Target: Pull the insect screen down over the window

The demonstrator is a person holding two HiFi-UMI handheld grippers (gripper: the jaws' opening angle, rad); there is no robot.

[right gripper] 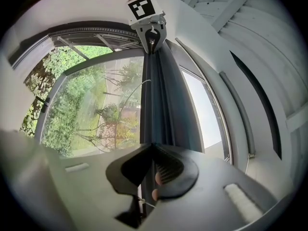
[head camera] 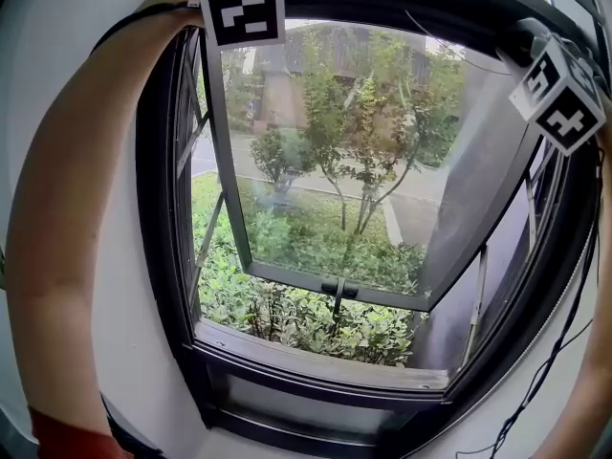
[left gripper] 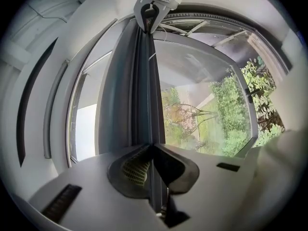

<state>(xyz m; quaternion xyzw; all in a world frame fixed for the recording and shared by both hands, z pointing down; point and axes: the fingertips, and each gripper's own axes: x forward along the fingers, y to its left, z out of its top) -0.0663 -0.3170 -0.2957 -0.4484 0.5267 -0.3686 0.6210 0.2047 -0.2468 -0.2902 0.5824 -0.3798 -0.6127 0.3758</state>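
The insect screen's dark grey pull bar (left gripper: 146, 95) runs along the top of the window. In the left gripper view my left gripper (left gripper: 152, 146) is shut on one end of it. In the right gripper view the same bar (right gripper: 159, 100) leads away, and my right gripper (right gripper: 152, 146) is shut on the other end. Each gripper shows at the far end of the other's view: the right gripper (left gripper: 151, 14) and the left gripper (right gripper: 151, 30). In the head view only their marker cubes (head camera: 244, 8) (head camera: 561, 94) show, raised at the top corners of the window; the jaws and the bar are hidden there.
The black window frame (head camera: 158, 256) surrounds an opening whose glass sash (head camera: 335, 170) is swung outward over shrubs. The sill (head camera: 316, 357) lies below. Bare arms rise along both sides, and a thin cable (head camera: 564, 342) hangs at the right.
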